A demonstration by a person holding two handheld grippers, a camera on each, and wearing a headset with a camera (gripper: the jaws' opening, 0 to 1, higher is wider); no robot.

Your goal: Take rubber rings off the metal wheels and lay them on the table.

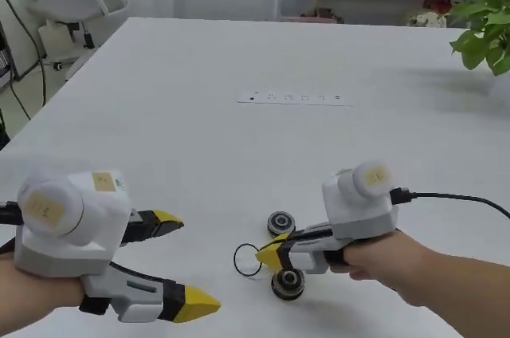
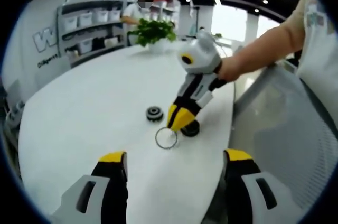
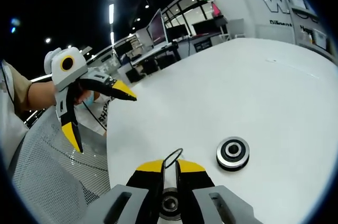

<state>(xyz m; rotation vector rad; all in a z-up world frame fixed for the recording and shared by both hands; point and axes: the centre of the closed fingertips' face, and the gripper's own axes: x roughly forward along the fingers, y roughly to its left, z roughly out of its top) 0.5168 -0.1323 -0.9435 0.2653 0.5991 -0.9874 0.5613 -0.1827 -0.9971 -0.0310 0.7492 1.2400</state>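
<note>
Head view showed your right tongs [image 1: 267,257] pinched shut on the edge of one thin black rubber ring [image 1: 236,261]. It was a plain round loop of fine cord, sitting low over the smooth, matte white surface [image 1: 239,59]. The ring sat just left of the two metal wheels and touched neither. The near wheel [image 1: 288,283] lay just under the tips of the right tongs, and the far wheel [image 1: 280,223] lay just beyond them. Both were small, thick discs with a dark outer band around a bright steel hub and a dark bore. In the right gripper view the yellow tips almost met, with the loop of the ring standing up between them. One wheel sat directly beneath the jaws and the other apart to the right. Your left tongs [image 1: 182,260] gaped wide and held nothing. Their black, yellow-tipped jaws on a pale grey plastic body hovered over the near left of the surface, well apart from the ring. A black cable [image 1: 454,197] ran off the back of the right tongs. The count was one ring, two wheels and two tongs.
</note>
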